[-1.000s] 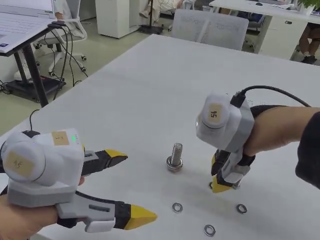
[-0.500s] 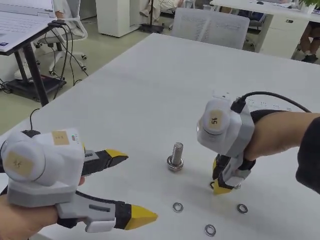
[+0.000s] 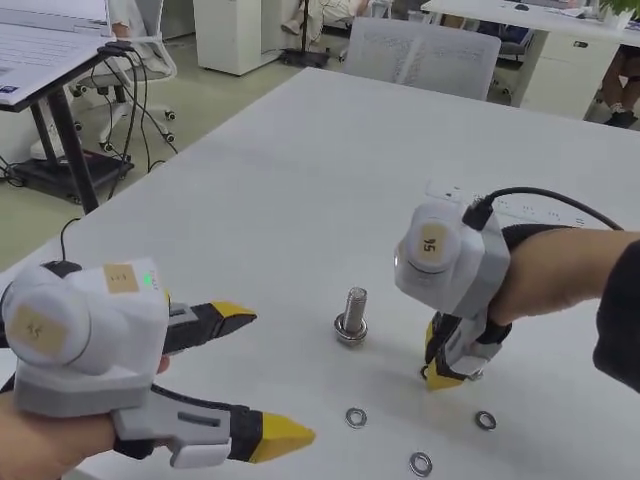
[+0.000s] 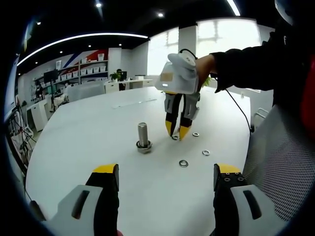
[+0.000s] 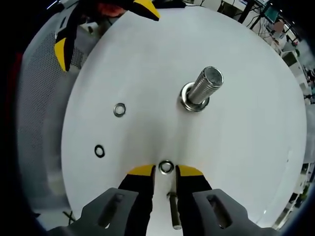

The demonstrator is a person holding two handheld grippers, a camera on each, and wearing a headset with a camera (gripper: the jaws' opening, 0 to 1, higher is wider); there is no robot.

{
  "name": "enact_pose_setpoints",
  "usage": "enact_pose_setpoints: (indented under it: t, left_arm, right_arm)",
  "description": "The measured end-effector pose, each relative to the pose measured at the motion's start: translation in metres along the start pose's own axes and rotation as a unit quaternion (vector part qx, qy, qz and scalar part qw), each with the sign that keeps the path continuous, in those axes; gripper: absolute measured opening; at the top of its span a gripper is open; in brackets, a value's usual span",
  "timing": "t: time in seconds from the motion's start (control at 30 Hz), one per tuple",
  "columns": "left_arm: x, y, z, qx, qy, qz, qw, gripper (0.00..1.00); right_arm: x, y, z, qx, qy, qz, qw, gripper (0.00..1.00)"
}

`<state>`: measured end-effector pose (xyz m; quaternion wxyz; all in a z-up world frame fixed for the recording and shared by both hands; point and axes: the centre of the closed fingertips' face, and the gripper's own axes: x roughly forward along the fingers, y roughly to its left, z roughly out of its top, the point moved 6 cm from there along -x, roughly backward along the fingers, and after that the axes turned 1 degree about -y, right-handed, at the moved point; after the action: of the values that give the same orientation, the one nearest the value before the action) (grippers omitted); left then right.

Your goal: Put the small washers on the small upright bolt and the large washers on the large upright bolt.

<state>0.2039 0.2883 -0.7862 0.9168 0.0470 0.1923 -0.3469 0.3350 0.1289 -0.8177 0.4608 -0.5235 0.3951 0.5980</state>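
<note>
Right gripper (image 3: pixel 440 377) has dipped slightly onto the tabletop (image 3: pixel 300 180), fingers narrowly apart straddling a washer (image 5: pixel 166 167), pickup imminent; left gripper (image 3: pixel 272 375) idle, fingers spread wide.

White housings (image 3: pixel 90 340), yellow-tipped black fingers (image 3: pixel 280 435), black cable (image 3: pixel 540 193), dark sleeve (image 3: pixel 620 310).

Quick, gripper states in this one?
Left gripper: open, empty.
Right gripper: narrowly open, tips flanking a washer on the table.
</note>
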Motion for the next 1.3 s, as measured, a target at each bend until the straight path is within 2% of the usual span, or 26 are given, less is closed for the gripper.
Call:
enact_pose_setpoints:
  t: [0.1,0.7,0.8,1.3]
  left_arm:
    - [0.0,0.0,0.0,0.0,0.0,-0.001,1.0,0.78]
    - [0.001,0.0,0.001,0.0,-0.002,0.0,1.0,0.78]
    - [0.001,0.0,0.001,0.0,-0.001,0.0,1.0,0.78]
    - [0.001,0.0,0.001,0.002,-0.001,-0.003,1.0,0.78]
  right_arm:
    - [0.0,0.0,0.0,0.003,-0.002,-0.004,1.0,0.15]
    - [0.0,0.0,0.001,-0.001,0.001,-0.009,1.0,0.14]
    - [-0.001,0.001,0.003,0.002,-0.008,-0.005,1.0,0.14]
    - [-0.024,0.009,0.014,0.0,-0.032,-0.016,0.9994,0.14]
